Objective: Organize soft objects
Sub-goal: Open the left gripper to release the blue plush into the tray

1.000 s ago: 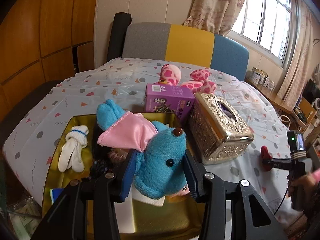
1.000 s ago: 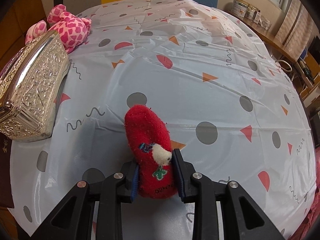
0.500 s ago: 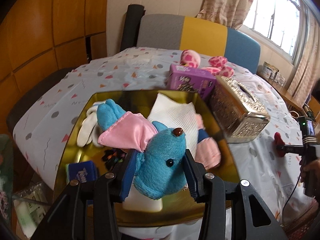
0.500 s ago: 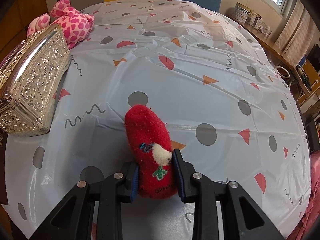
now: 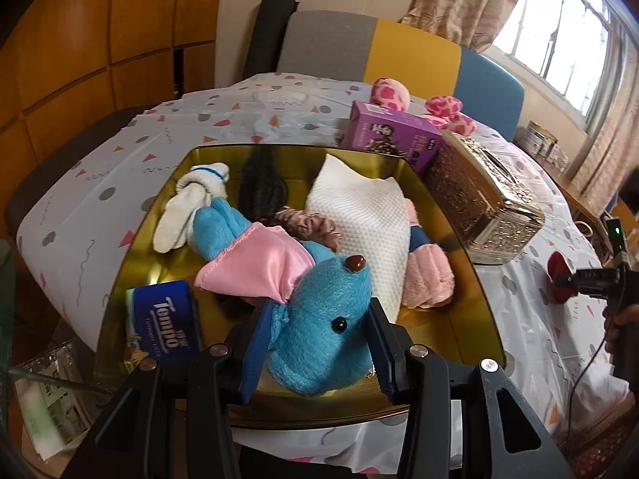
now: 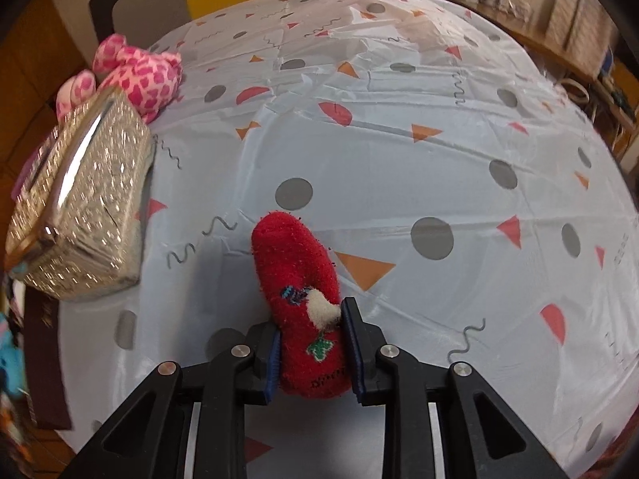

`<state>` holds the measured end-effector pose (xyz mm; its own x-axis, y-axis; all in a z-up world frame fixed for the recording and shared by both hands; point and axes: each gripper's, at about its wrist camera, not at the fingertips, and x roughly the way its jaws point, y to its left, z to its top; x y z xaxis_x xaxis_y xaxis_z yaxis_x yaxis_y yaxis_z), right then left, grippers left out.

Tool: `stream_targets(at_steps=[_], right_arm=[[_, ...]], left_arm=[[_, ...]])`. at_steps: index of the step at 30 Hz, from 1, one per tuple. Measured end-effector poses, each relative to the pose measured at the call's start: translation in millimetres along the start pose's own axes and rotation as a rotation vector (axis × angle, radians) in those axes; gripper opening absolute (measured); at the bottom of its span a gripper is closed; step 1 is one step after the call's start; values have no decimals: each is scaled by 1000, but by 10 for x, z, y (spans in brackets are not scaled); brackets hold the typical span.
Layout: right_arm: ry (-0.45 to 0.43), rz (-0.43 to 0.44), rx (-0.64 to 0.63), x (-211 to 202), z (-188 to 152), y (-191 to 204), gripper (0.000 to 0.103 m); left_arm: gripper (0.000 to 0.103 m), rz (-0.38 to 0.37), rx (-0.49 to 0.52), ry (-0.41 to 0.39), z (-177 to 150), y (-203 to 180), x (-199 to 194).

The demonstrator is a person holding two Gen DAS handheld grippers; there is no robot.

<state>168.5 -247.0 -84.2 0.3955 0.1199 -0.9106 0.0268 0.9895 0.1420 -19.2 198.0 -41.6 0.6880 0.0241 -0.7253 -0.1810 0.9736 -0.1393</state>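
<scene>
My left gripper [image 5: 317, 343] is shut on a blue plush toy [image 5: 319, 319] with a pink satin cape, held low over the near part of a gold tray [image 5: 475, 279]. The tray holds a white sock [image 5: 187, 207], a white cloth [image 5: 359, 211], a pink cloth [image 5: 427, 275], a black hairpiece [image 5: 261, 183] and a Tempo tissue pack [image 5: 163, 321]. My right gripper [image 6: 311, 343] has its jaws closing on a red sock [image 6: 299, 275] that lies on the tablecloth; its pads press the sock's cuff. That gripper [image 5: 567, 279] also shows at the right of the left wrist view.
A silver tissue box [image 5: 483, 203] [image 6: 80, 207] stands right of the tray, with a purple carton [image 5: 393, 133] and a pink spotted plush [image 6: 139, 74] behind it. The patterned tablecloth [image 6: 399, 159] stretches bare beyond the red sock. A chair [image 5: 379, 52] stands at the far edge.
My left gripper has come down and back over the tray with the blue plush, so more of the tray shows. My right gripper has tightened on the red sock and rolled slightly.
</scene>
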Motion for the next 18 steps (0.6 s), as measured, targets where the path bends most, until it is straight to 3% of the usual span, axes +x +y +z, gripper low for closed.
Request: stream_targets(at_steps=[7,18], right_arm=[[-78,101,84,-244,306,206,25],[-222,197,-100,-664,858,1431,25]], left_arm=[[47,-52,5,5,-17,-41,28],[47,-88,25,-10,20,-108,28]])
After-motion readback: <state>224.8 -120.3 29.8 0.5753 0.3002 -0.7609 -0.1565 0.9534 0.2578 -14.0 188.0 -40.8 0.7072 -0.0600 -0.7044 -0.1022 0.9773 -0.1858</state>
